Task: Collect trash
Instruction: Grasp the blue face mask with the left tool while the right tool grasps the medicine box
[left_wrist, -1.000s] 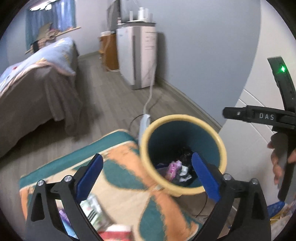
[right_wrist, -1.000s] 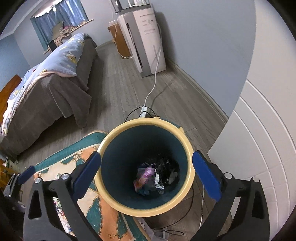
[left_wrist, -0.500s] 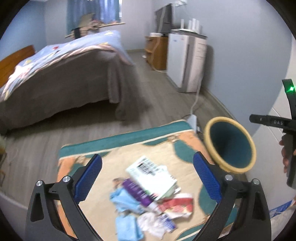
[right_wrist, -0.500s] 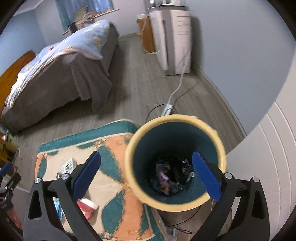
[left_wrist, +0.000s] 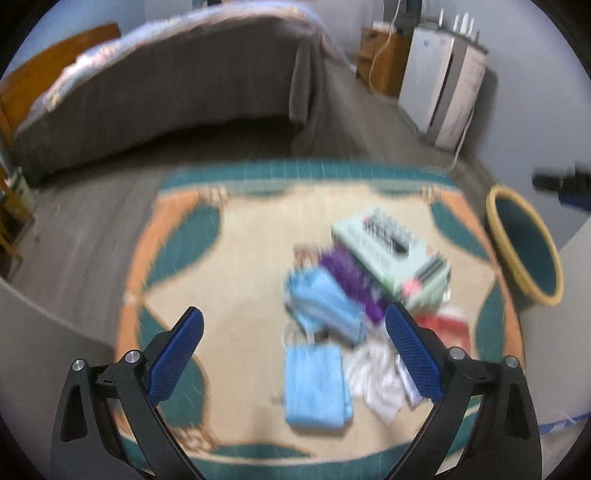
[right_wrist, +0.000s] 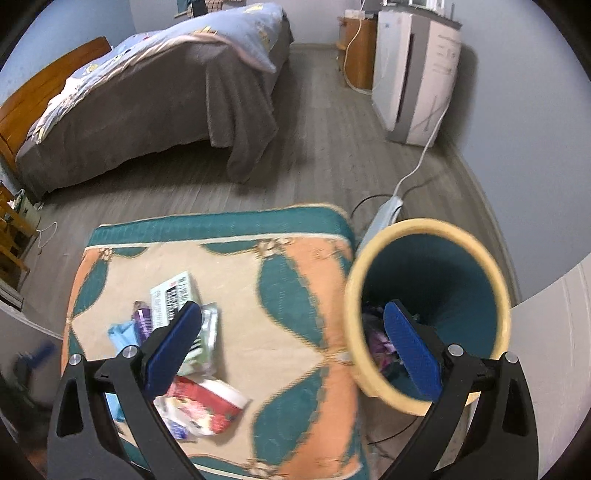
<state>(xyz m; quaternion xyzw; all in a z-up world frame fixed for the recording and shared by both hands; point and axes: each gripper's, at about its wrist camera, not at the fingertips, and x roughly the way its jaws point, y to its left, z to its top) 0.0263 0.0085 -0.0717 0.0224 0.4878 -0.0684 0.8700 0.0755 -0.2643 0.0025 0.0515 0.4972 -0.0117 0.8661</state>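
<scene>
A bed (right_wrist: 155, 99) with a grey cover fills the far side of the room, and a white appliance (right_wrist: 413, 70) stands against the wall to its right. On the grey wood floor (right_wrist: 325, 147) nearer the cameras lies a rug (left_wrist: 229, 258) patterned in teal, orange and cream. Just beside the rug's right edge stands the trash bin (right_wrist: 428, 314), teal inside with a yellow rim, with scraps at its bottom. A loose pile of trash lies on the rug, well apart from the bin: a pale printed packet (left_wrist: 391, 254), a purple wrapper (left_wrist: 351, 284), two blue face masks (left_wrist: 317, 380), a crumpled white tissue (left_wrist: 373, 376) and a red and white wrapper (right_wrist: 207, 402). The left tool (left_wrist: 295, 354) hangs over this pile, its blue pads spread wide and holding nothing. The right tool (right_wrist: 291, 350) is likewise wide and empty, between pile and bin. The left view is blurred.
</scene>
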